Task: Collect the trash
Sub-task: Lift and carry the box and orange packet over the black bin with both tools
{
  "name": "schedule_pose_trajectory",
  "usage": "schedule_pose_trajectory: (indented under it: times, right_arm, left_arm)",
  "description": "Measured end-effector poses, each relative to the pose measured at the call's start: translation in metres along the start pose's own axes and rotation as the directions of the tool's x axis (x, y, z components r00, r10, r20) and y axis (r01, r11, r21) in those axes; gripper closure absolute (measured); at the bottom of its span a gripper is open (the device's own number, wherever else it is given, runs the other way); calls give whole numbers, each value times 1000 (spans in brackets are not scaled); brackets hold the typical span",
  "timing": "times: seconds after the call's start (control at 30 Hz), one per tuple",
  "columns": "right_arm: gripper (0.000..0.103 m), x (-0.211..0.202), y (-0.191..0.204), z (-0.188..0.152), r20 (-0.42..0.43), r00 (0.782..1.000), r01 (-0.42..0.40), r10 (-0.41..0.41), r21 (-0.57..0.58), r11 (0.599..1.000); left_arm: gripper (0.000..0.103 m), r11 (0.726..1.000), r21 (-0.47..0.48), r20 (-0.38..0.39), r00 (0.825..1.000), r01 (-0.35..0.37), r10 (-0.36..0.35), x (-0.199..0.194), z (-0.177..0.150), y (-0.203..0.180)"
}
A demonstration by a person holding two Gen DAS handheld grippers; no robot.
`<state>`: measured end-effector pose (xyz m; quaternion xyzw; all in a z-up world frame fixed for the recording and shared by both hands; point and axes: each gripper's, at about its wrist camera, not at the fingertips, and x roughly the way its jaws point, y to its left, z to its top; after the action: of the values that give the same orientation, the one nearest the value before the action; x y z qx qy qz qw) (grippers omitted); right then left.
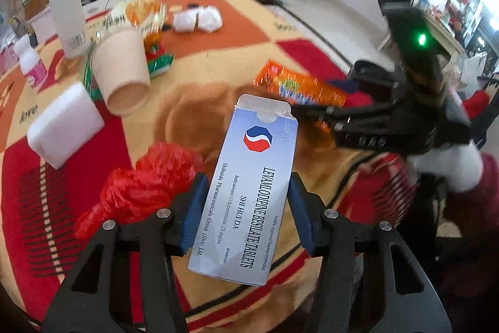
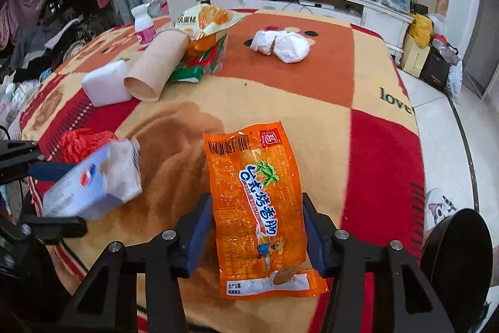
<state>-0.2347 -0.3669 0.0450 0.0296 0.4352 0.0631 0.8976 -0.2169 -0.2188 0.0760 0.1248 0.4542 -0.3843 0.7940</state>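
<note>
The left gripper point(image 1: 248, 219) had its blue fingers point(image 1: 195, 217) pinching a pale blue tablet box point(image 1: 246, 183) by its two long sides. The box was lifted, with its open flap pointing away.

The right gripper point(image 2: 257, 234) had its fingers point(image 2: 199, 231) pressed on both edges of an orange snack wrapper point(image 2: 259, 208). The wrapper pointed away over the blanket point(image 2: 368, 58).

A crumpled red plastic bag point(image 1: 146, 186) lay just beside the left fingers. Farther off were a white foam block point(image 1: 65, 127) and a brown paper cup point(image 1: 123, 71) on its side. Behind them sat more snack bags point(image 2: 205, 30), a small white bottle point(image 2: 143, 25) and a white crumpled wad point(image 2: 283, 46).
</note>
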Motion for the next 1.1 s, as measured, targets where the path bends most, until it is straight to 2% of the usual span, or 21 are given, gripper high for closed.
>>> schedule_pose_trajectory:
  times: [0.17,0.4,0.57,0.9,1.1]
  right_arm:
    - [52,-18,-9,-6,30,1000,-2,1,38,999]
    - [52,-46,-33,-13,77,997,20,-28,102,995]
    - [52,-62,-53,-19,101,993,45,-61,151,987]
    - [52,-81,-95,-41,102,986,103,-131,240,965]
    - [51,-90,-126,-58,84,979,153,-186,301,941]
  left_arm:
    - [53,999,-26,26,999,34,-33,-10,12,-7]
    - [53,986,-88,38,990,138,-135,-11,36,-14]
    - [53,980,-84,54,983,178,-174,-10,54,-27]
    - [53,980,-15,50,979,200,-199,14,84,-75]
    - [53,986,33,42,986,162,-164,43,100,-106]
